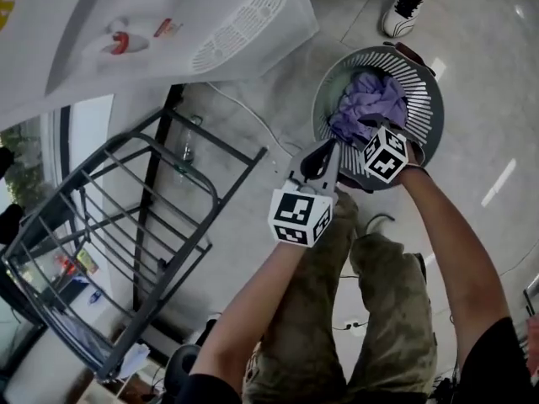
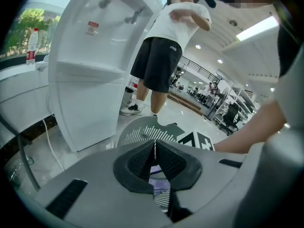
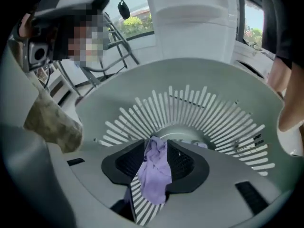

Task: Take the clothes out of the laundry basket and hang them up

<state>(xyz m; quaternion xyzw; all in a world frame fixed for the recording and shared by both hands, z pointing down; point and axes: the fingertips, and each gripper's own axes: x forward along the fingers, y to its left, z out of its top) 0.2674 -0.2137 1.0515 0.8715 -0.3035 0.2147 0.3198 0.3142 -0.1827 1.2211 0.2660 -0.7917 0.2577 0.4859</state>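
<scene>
Head view: cloth (image 1: 376,101) in basket (image 1: 425,91), rack (image 1: 202,241) bare, nothing hung yet. L hand-held gripper (image 1: 334,147) shut; R hand-held gripper (image 1: 368,127) open round cloth, no grip.

A crumpled purple garment (image 1: 377,98) lay bunched inside the round, grey, slotted laundry basket (image 1: 428,108), heaped against its left wall.
</scene>
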